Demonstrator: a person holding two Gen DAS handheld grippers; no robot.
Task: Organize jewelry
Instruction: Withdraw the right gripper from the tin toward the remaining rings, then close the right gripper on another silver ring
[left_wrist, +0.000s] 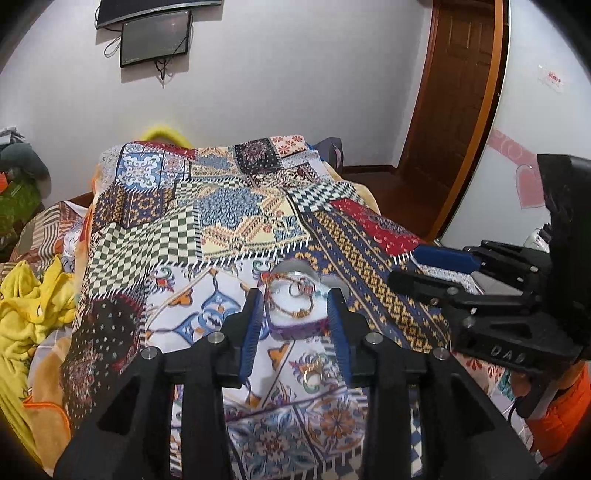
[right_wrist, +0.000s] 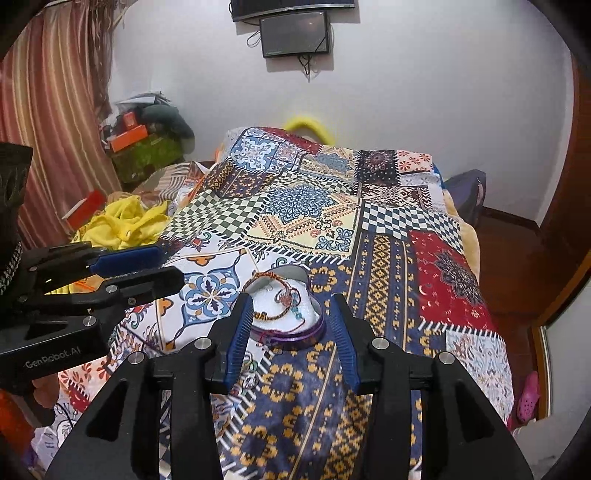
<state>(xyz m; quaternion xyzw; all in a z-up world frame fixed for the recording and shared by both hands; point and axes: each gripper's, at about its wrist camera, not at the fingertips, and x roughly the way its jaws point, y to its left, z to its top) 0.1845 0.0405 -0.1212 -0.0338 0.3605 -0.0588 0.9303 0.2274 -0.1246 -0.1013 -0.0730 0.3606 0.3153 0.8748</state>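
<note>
We record a heart-shaped jewelry box (left_wrist: 295, 321), purple-walled with a white lining, resting open on the patchwork bedspread (left_wrist: 229, 206) of a bed. Inside it we note a gold chain (left_wrist: 291, 312) looped along the lining and a beaded bracelet (right_wrist: 291, 301) with blue stones lying across the white lining. Loose on the bedspread, just in front of the box, we list a gold ring (left_wrist: 314, 374). The left gripper (left_wrist: 295, 328) has its blue-padded fingers spread wide, the box seen between them, and it carries nothing. The right gripper (right_wrist: 291, 332) likewise stands with fingers apart and empty, framing the same box from the other side. In the left view it enters from the right edge. Yellow cloth (right_wrist: 122, 223) lies heaped beside the bedspread, and a dark screen (right_wrist: 295, 33) hangs on the white wall.
</note>
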